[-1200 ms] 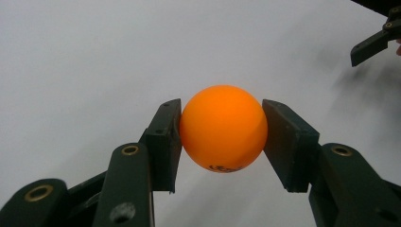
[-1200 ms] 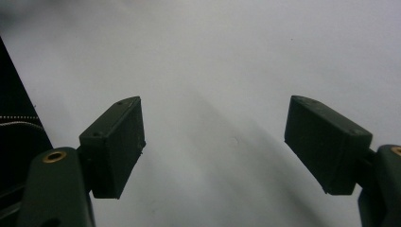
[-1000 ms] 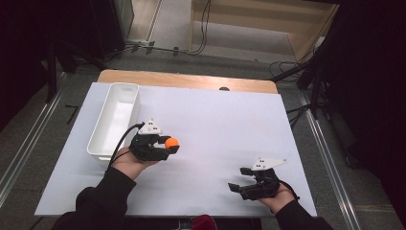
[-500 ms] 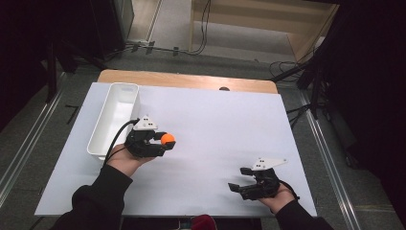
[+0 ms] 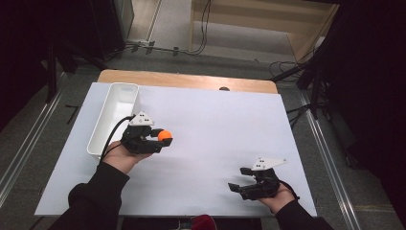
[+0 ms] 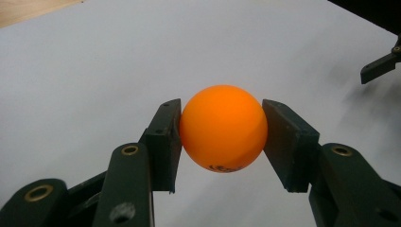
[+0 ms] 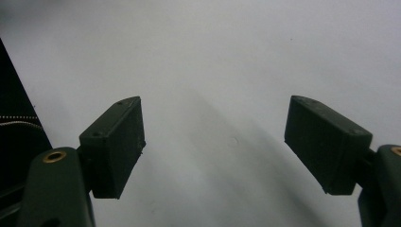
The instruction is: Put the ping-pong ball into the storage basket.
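Two things matter at the left of the high view: a long white plastic bin (image 5: 115,117) on the white-covered bench (image 5: 225,124), and just right of it the left gripper (image 5: 160,140), clamped on a small orange plastic ball (image 5: 165,136). Both pads press the ball's sides at its widest, which likely keeps it from slipping, ready for the bin nearby. Being round, the ball has no long axis; its dark print faces down. At lower right, the right gripper (image 5: 240,180) idles, jaws apart with nothing between them.
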Demonstrator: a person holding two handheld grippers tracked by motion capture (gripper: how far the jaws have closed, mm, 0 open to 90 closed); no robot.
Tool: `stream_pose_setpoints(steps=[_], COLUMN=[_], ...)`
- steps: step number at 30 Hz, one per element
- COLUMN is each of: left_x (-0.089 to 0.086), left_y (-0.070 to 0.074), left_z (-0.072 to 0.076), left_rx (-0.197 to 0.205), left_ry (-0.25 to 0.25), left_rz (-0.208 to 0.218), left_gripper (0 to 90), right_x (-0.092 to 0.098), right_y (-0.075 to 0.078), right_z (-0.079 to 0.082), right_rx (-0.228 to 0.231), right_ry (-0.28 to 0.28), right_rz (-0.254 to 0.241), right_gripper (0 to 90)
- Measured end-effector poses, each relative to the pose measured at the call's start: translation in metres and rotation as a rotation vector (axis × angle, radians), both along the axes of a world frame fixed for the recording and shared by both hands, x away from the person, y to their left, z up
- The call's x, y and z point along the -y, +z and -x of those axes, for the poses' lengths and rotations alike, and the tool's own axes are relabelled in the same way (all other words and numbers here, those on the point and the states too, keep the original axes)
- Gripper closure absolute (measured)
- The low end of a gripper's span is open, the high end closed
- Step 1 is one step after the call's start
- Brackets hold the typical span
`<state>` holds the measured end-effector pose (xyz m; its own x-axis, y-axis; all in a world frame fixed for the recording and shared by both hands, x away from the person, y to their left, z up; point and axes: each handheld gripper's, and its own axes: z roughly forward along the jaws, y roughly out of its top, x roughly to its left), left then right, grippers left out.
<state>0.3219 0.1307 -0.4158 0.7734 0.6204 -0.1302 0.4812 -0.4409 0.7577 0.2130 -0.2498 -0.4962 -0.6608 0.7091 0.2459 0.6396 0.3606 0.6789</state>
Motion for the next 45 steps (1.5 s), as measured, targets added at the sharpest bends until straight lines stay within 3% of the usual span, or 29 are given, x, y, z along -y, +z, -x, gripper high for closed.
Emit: stream_pose_setpoints(steps=[6, 10, 24, 45], left_x=[-0.005, -0.007, -0.021, -0.044], left_y=[0.004, 0.007, 0.015, 0.025], left_z=[-0.002, -0.003, -0.009, -0.015], left_rx=[-0.008, 0.016, 0.004, 0.010], left_ry=[0.014, 0.031, 0.071, 0.140], left_rz=[0.008, -0.024, 0.004, -0.005], left_gripper=[50.7, 50.7, 50.7, 50.6], right_x=[0.000, 0.000, 0.000, 0.000], right_y=[0.000, 0.000, 0.000, 0.000], right_z=[0.000, 0.000, 0.000, 0.000], right_rx=[0.000, 0.000, 0.002, 0.006], right_ry=[-0.001, -0.002, -0.002, -0.002], right_rz=[0.000, 0.000, -0.001, -0.003], right_gripper=[19.5, 19.5, 19.5, 19.5])
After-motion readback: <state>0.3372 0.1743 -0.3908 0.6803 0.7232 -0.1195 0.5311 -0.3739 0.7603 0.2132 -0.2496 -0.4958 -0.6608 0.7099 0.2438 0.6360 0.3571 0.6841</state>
